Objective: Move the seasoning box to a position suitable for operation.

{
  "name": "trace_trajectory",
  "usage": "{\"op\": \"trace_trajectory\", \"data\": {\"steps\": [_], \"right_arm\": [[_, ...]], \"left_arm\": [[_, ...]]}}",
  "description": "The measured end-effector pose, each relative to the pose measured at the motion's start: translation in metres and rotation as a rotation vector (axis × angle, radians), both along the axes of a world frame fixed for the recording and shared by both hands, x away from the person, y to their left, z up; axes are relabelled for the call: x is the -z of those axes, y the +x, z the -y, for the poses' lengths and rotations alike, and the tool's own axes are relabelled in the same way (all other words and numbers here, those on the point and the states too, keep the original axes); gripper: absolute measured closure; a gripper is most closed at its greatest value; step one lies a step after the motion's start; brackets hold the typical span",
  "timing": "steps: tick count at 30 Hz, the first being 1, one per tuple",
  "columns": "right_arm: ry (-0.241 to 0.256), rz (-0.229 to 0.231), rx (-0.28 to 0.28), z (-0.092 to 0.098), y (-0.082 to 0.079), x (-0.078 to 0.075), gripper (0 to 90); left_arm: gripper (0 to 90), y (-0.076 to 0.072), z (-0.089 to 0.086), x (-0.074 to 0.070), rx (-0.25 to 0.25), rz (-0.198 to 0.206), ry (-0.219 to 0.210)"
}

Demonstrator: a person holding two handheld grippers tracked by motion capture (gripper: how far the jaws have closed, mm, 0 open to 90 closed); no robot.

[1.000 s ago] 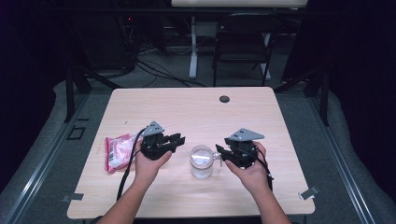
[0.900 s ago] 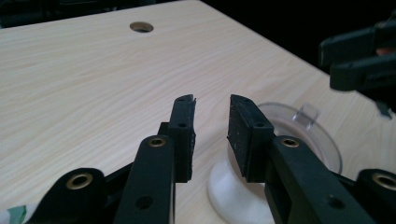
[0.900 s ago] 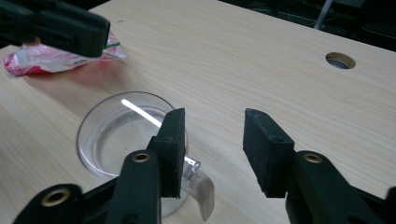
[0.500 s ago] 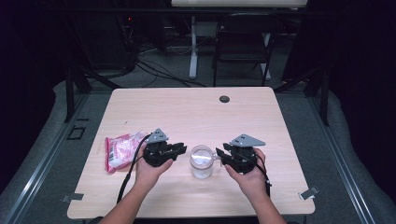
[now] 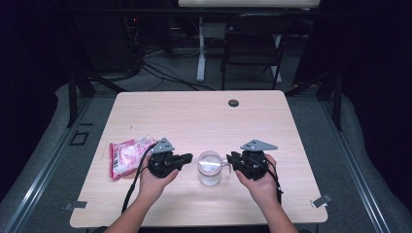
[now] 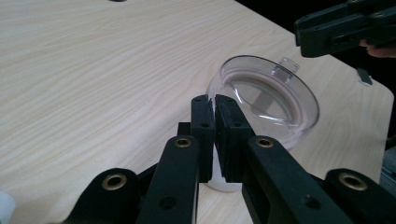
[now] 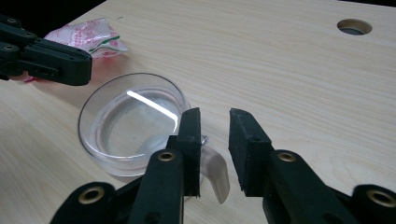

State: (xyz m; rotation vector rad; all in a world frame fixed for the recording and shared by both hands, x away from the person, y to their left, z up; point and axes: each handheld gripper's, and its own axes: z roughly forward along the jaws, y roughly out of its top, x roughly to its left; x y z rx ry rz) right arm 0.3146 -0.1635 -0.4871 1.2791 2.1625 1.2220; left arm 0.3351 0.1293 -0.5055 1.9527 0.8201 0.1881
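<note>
In the lower middle of the high view, a clear plastic jug with a round lid and a side handle (image 5: pixel 210 168) stands on the pale wooden counter (image 5: pixel 204 121), between the two tongs. The right tongs (image 7: pixel 214 135) are released, with the jaws apart around the handle. If they close too far toward the tip of the handle, the smooth plastic can slip out, and the light jug can tip or turn. The left tongs (image 6: pixel 214 133) are clenched on nothing, just beside the wall of the jug; a small push from them can slide it away from the right tongs. Farther left lies a pink and white plastic packet (image 5: pixel 125 154), well apart.
</note>
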Motion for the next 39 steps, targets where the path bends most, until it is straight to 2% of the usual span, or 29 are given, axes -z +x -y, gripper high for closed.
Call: {"op": "trace_trajectory", "data": {"steps": [3, 4, 9, 14, 23, 27, 34, 39], "right_arm": [[0.006, -0.013, -0.005, -0.001, 0.001, 0.002, 76.0], [0.006, -0.013, -0.005, -0.001, 0.001, 0.002, 76.0], [0.009, -0.021, 0.000, -0.002, 0.001, 0.003, 76.9], [0.030, -0.043, 0.001, -0.002, 0.003, 0.007, 77.1], [0.069, -0.064, 0.005, -0.001, 0.005, 0.008, 79.5], [0.094, -0.069, 0.000, -0.002, 0.005, 0.009, 82.9], [0.104, -0.077, 0.002, 0.000, 0.006, 0.009, 84.0], [0.104, -0.077, 0.003, 0.000, 0.006, 0.009, 84.1]], "left_arm": [[88.0, -0.002, -0.001, 0.004, 0.002, 0.007, 0.015], [88.0, -0.002, -0.001, 0.005, -0.005, 0.005, 0.001], [89.9, -0.002, -0.004, 0.009, 0.000, -0.014, -0.004], [90.0, -0.003, -0.001, 0.011, 0.013, -0.013, 0.000], [90.0, -0.004, 0.002, 0.016, 0.036, -0.040, -0.002], [90.0, -0.006, 0.005, 0.018, 0.057, -0.043, 0.008], [90.0, -0.008, 0.013, 0.021, 0.087, -0.042, 0.051], [90.0, -0.008, 0.014, 0.022, 0.083, -0.045, 0.053]]}}
